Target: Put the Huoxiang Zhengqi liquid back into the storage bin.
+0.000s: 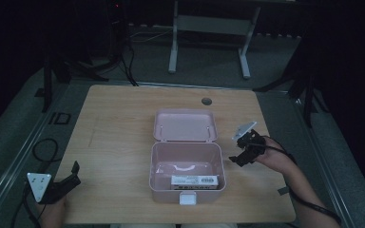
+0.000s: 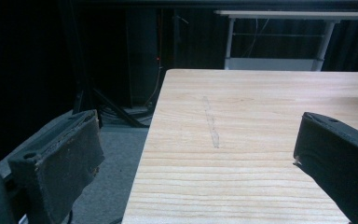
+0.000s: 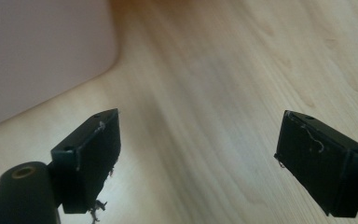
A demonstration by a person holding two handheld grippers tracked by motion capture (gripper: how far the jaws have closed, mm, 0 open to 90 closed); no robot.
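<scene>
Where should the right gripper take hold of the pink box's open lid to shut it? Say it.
Probably the lid's free far edge, approached from the right where the right gripper waits open. The lid lies flat behind the pink box, hinged at the near side, so that edge swings.

A pale wooden tabletop fills the middle of the frame. An open pink box sits at its lower centre, and a round hole marks its upper edge.
</scene>
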